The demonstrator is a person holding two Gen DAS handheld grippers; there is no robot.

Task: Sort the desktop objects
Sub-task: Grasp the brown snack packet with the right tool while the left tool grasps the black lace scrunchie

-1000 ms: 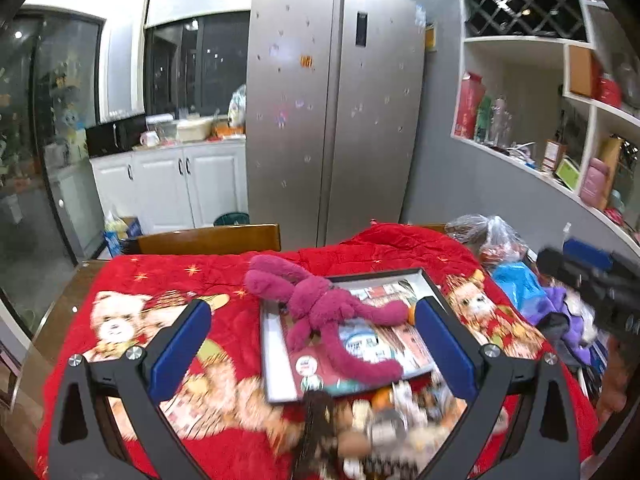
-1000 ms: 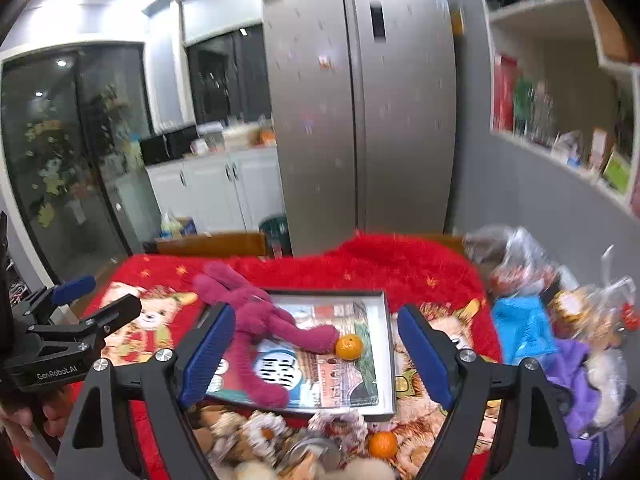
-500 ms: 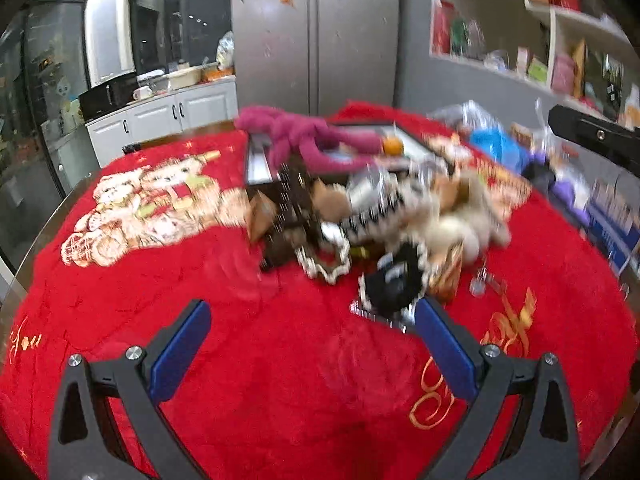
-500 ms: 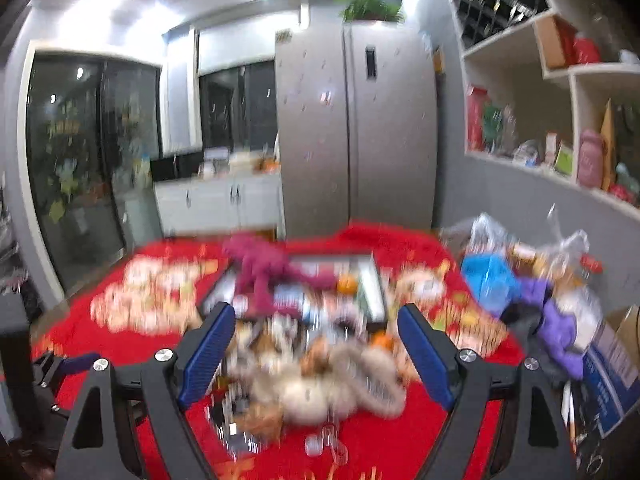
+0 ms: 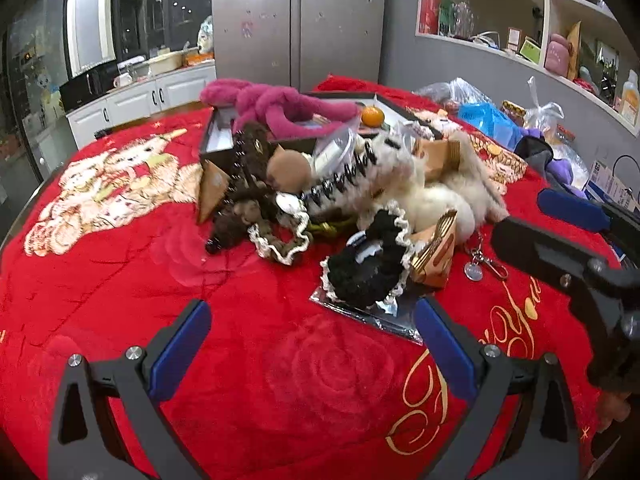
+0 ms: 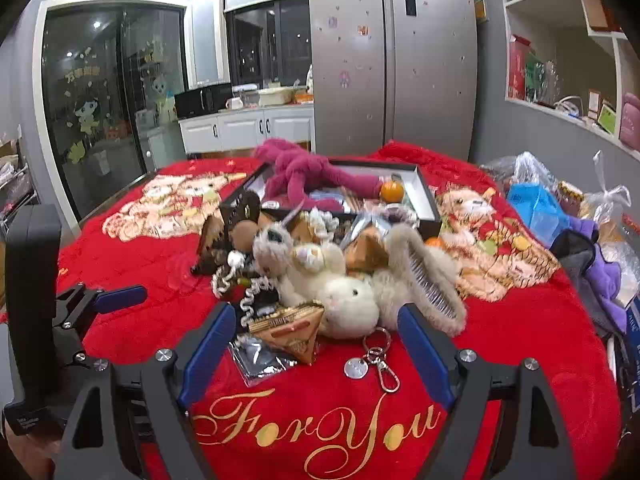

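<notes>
A heap of small things lies mid-table on the red blanket [image 6: 520, 340]. In it are a black scrunchie with white lace [image 5: 368, 268], a brown triangular snack packet [image 6: 288, 330], a white fluffy plush [image 6: 348, 304], a keyring with a round tag [image 6: 372, 360] and a black-and-white claw clip [image 5: 352, 176]. Behind the heap a pink plush toy [image 5: 280, 104] and an orange [image 5: 373, 116] lie in a black-rimmed box [image 6: 428, 200]. My left gripper [image 5: 310, 316] is open, low over the blanket just short of the scrunchie. My right gripper [image 6: 316, 316] is open, its fingers either side of the snack packet and plush without pressing them.
Plastic bags, a blue bag [image 6: 536, 204] and purple cloth [image 6: 600, 276] crowd the table's right side. Bare blanket lies left of the heap and along the near edge. A fridge [image 6: 392, 60] and wall shelves [image 5: 560, 40] stand beyond the table.
Both grippers have come down from above the box and back toward the near side of the table, and now sit low in front of the heap. Both stayed open.
</notes>
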